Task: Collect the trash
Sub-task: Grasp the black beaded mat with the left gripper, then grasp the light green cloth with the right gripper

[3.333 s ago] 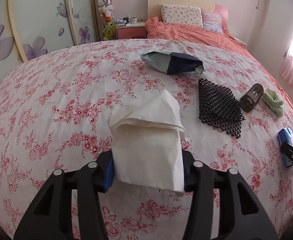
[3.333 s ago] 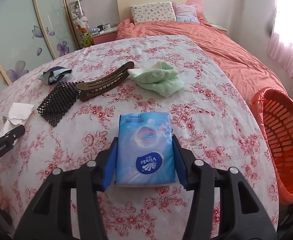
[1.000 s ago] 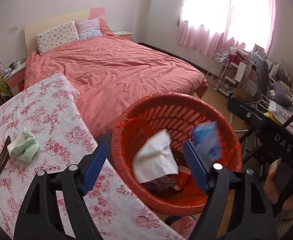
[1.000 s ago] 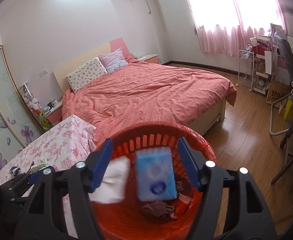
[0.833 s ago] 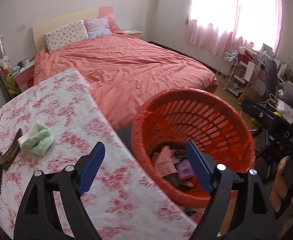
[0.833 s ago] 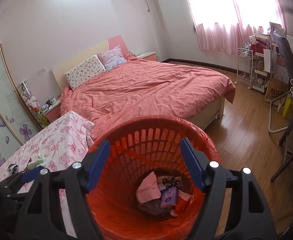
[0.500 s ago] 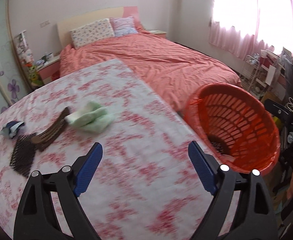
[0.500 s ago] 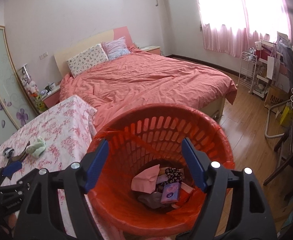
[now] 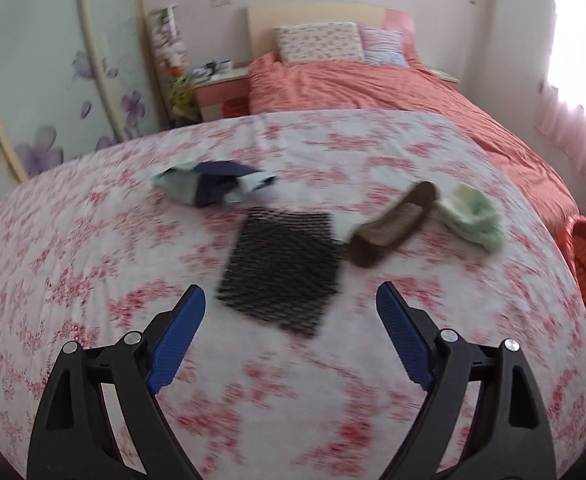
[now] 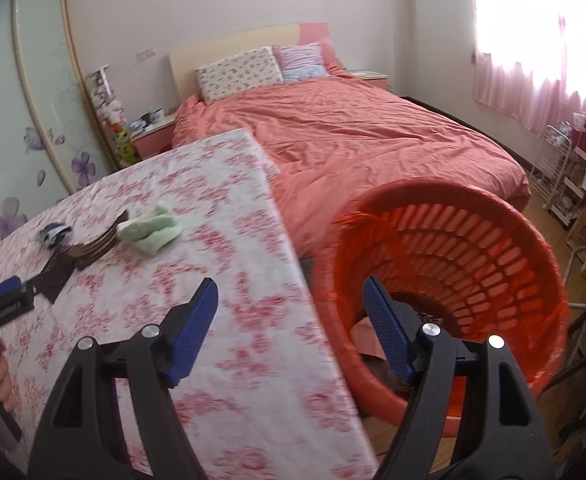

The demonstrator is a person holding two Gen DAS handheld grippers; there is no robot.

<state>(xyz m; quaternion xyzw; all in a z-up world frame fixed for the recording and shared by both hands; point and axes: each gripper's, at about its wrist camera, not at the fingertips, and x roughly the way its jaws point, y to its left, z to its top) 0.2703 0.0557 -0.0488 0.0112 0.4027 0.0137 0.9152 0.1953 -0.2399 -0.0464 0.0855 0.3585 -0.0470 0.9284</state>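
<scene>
Both grippers released and empty over the floral tablecloth.

Left gripper (image 9: 291, 312): jaws spread wide, holding nothing; black mesh mat (image 9: 283, 270) at 12 o'clock, crumpled blue-grey wrapper (image 9: 213, 187) at 11, brown hair clip (image 9: 393, 224) and green cloth (image 9: 473, 216) at 1–2. Right gripper (image 10: 291, 316): jaws apart, empty; orange basket (image 10: 493, 248) at 2 o'clock, beside the table (image 10: 253, 360) edge.

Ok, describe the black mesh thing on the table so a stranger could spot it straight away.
On the floral tablecloth, look near the middle, just ahead of the open left tongs. The black mesh mat lies flat there, the only dark, square, net-like piece, left of the brown hair clip.
</scene>
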